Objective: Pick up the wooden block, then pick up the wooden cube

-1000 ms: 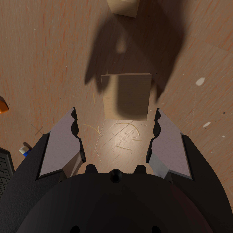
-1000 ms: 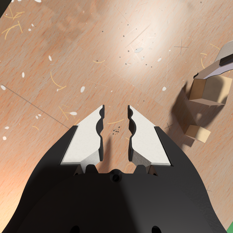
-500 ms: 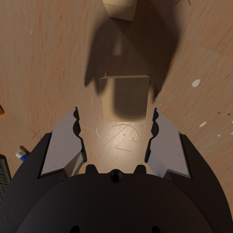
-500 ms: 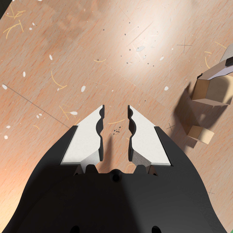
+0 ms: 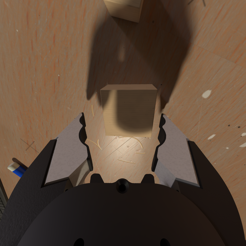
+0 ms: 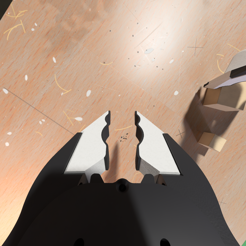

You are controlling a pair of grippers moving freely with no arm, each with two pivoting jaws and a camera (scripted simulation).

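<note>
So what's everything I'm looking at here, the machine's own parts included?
wooden block: one, pale wood, just ahead of the left jaws
wooden cube: one, pale wood, smaller, beyond the block
blue-and-white stick: one, far left, partly hidden
dark ribbed thing: one, left edge, unidentifiable
table: one, scratched reddish wood, pale flecks
left gripper: one, black, grey jaws open, empty
right gripper: one, black, white jaws open, empty
</note>
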